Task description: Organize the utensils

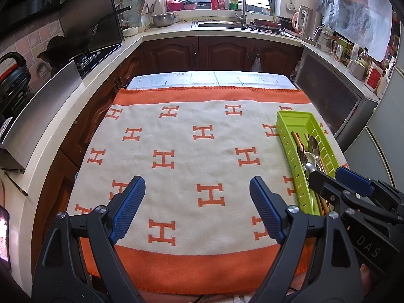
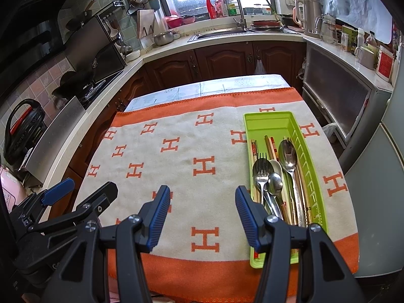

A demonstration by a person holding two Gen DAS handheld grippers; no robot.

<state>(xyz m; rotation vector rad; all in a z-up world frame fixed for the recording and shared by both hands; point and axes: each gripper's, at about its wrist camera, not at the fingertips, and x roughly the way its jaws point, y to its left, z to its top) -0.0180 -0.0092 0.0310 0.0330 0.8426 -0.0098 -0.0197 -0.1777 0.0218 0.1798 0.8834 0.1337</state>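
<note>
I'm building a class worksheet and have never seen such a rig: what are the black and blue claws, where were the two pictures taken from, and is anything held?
They are two hand-held grippers with a camera on each, looking along its fingers. One picture comes from the left gripper, the other from the right gripper. Both stand open over an orange and cream cloth and hold nothing. On the cloth lies a green tray holding a fork, spoons and chopsticks.
</note>
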